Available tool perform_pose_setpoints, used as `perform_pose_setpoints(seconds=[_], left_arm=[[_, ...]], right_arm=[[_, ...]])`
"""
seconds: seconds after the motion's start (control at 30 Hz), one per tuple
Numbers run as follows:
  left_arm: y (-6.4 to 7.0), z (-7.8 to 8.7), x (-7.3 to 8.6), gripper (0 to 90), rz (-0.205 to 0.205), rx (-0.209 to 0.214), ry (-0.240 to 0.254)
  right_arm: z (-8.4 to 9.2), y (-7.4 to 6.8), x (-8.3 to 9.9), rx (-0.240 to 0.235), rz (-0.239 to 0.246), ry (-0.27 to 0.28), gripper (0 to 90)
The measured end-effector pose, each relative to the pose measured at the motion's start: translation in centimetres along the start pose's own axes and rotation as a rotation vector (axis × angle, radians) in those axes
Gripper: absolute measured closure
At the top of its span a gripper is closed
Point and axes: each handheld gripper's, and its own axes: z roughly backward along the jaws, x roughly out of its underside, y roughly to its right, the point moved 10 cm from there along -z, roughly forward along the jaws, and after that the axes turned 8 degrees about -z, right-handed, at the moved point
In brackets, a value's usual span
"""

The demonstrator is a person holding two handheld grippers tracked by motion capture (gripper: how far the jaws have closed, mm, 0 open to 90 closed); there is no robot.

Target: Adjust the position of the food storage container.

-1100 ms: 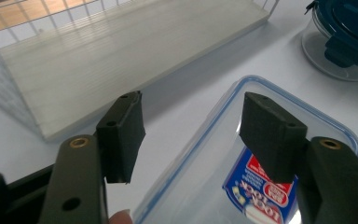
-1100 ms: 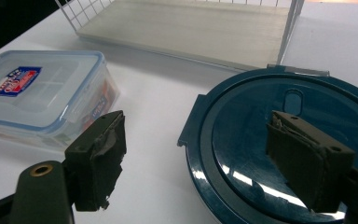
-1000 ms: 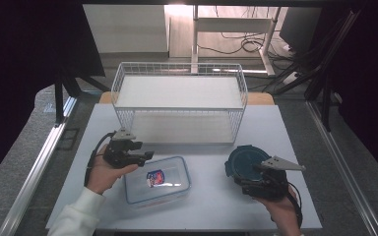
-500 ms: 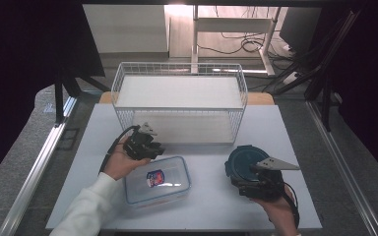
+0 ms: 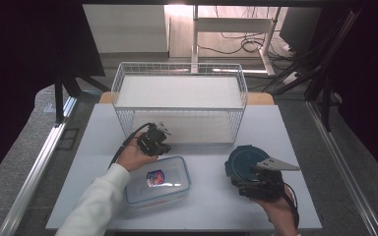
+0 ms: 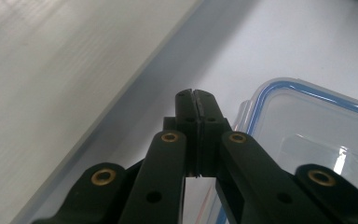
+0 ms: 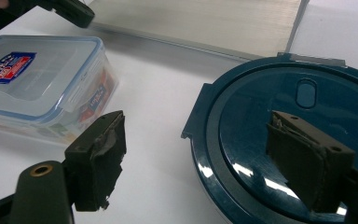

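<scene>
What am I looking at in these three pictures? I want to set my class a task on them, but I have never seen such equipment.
A person at a white table holds a hand-operated pair of tongs in each hand; there is no robot. One picture looks down from above the table. The other two come from small cameras riding on each pair of tongs, looking along the black jaws.

On the table stand a white wire basket, a clear rectangular box with a blue-edged lid, and a round dark-blue container.

The left tongs have just closed and hold nothing; they hover beside the clear box. The right tongs stand open over the round container's edge, gripping nothing.
</scene>
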Motion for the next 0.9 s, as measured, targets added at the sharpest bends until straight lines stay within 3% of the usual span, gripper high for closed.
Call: perform_pose_setpoints(seconds=[0.07,0.1,0.27,0.5,0.6,0.73,0.9], left_arm=[[0.2,-0.4,0.0,90.0,-0.015,0.002,-0.014],[0.1,-0.5,0.2,90.0,-0.045,0.005,-0.042],[0.8,-1.1,0.3,90.0,-0.088,0.019,-0.072],[1.9,-1.1,0.0,90.0,-0.118,0.044,-0.076],[2.7,-1.1,-0.3,90.0,-0.15,0.057,-0.095],[4.0,-1.4,-0.7,90.0,-0.164,0.078,-0.093],[4.2,-1.3,-0.9,90.0,-0.154,0.081,-0.068]], right_arm=[[0.0,0.0,0.0,-0.005,-0.001,0.0,20.0],[-0.1,0.0,0.1,-0.001,0.001,-0.001,20.0],[-0.3,0.4,0.3,0.012,-0.01,-0.008,20.0],[-0.2,0.6,0.2,0.021,-0.016,-0.004,20.0],[-0.3,0.6,0.3,0.023,-0.016,-0.006,20.0],[-0.3,0.6,0.3,0.028,-0.015,-0.006,20.0],[-0.2,0.9,0.3,0.039,-0.016,-0.003,20.0]])
